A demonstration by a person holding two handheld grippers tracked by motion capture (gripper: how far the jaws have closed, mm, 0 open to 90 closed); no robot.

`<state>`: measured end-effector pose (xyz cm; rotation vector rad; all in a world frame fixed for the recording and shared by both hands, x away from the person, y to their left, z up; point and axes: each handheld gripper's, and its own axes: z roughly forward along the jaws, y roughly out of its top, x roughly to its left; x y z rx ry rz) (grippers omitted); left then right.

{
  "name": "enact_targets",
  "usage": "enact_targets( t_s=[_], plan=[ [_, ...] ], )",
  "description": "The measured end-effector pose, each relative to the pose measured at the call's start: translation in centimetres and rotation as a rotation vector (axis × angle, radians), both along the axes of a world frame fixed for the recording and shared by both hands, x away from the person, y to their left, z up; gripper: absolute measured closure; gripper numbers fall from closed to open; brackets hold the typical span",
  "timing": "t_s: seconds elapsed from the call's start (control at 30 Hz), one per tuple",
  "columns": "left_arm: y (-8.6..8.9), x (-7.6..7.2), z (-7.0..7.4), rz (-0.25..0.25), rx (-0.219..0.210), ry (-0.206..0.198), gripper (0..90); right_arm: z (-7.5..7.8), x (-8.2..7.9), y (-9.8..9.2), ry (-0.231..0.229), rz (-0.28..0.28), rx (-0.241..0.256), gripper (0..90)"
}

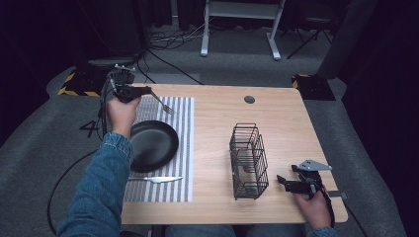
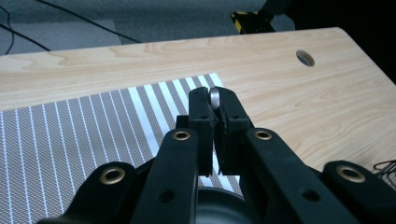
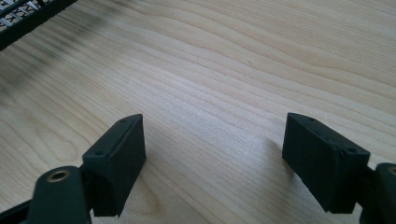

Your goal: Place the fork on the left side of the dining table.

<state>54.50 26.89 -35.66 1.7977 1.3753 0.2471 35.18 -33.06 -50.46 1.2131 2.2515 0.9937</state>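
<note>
the left gripper pinches a silver fork by its handle above the striped mat. the right gripper rests with fingers wide apart, holding nothing, over the wooden counter.

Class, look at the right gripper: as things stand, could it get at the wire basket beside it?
Probably yes. The right gripper rests on the table with its jaws open, pointing toward the wire basket; bare wood lies between them, and nothing blocks the way.
</note>
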Motion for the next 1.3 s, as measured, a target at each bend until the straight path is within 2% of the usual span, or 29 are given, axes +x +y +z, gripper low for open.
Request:
enact_targets(
  t_s=[0.13, 0.27, 0.47, 0.73, 0.9, 1.03, 1.3],
  plan=[
    [-0.1, -0.1, 0.0, -0.006, -0.016, 0.020, 86.7, 0.0, 0.0, 0.0, 0.000, 0.000, 0.000, 21.4],
    [-0.4, -0.1, -0.2, -0.001, 0.010, 0.042, 86.7, 0.0, 0.0, 0.0, 0.000, -0.001, 0.000, 21.3],
    [-0.5, 0.0, -0.4, -0.005, -0.009, 0.047, 86.6, 0.0, 0.0, 0.0, 0.000, -0.001, 0.000, 21.3],
    [-0.4, 0.1, -0.6, 0.006, -0.001, 0.061, 86.7, 0.0, 0.0, 0.0, 0.000, -0.001, -0.001, 21.3],
    [-0.1, 0.2, -0.7, 0.018, -0.011, 0.073, 86.3, 0.0, 0.0, 0.0, 0.000, -0.001, 0.000, 21.3],
    [-0.2, 0.3, -0.9, 0.032, 0.025, 0.056, 81.6, 0.0, 0.0, 0.0, 0.000, -0.001, 0.000, 21.3],
    [0.5, 0.8, -1.6, 0.051, 0.048, 0.063, 73.4, 0.0, 0.0, 0.0, 0.000, -0.001, 0.000, 21.3]
  ],
)
